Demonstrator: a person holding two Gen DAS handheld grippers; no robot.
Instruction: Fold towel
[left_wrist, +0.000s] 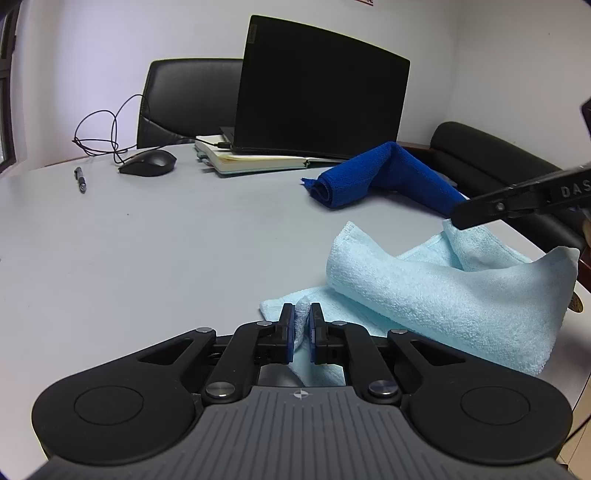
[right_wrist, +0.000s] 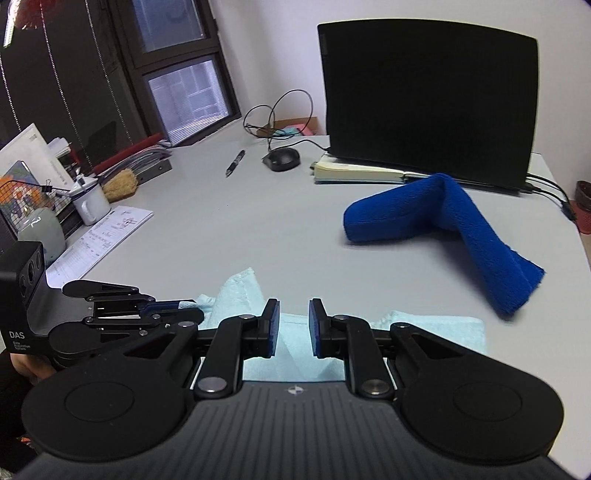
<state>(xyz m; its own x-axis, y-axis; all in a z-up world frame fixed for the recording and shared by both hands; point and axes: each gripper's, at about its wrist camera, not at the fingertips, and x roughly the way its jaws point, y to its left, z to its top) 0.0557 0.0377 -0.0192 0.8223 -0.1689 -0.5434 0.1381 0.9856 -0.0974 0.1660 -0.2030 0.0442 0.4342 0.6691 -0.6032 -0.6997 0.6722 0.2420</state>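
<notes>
A light blue towel (left_wrist: 436, 291) lies rumpled on the grey table (left_wrist: 166, 236), partly doubled over with its right end raised. My left gripper (left_wrist: 303, 325) is shut on a pinched edge of this towel near its front left corner. In the right wrist view the towel (right_wrist: 291, 354) lies under my right gripper (right_wrist: 294, 326), whose jaws stand open just above the cloth with nothing between them. The left gripper also shows in the right wrist view (right_wrist: 184, 308), low at the left, holding the towel edge. The right gripper's finger (left_wrist: 491, 206) reaches in from the right in the left wrist view.
A dark blue rolled towel (right_wrist: 443, 225) lies bent on the table beyond. Behind it stand a laptop (right_wrist: 428, 99) on a notebook (right_wrist: 358, 171), a mouse (right_wrist: 281, 158) with cable and a pen (right_wrist: 235, 162). Papers (right_wrist: 99, 240), a mug (right_wrist: 88, 201) and clutter sit at the left edge.
</notes>
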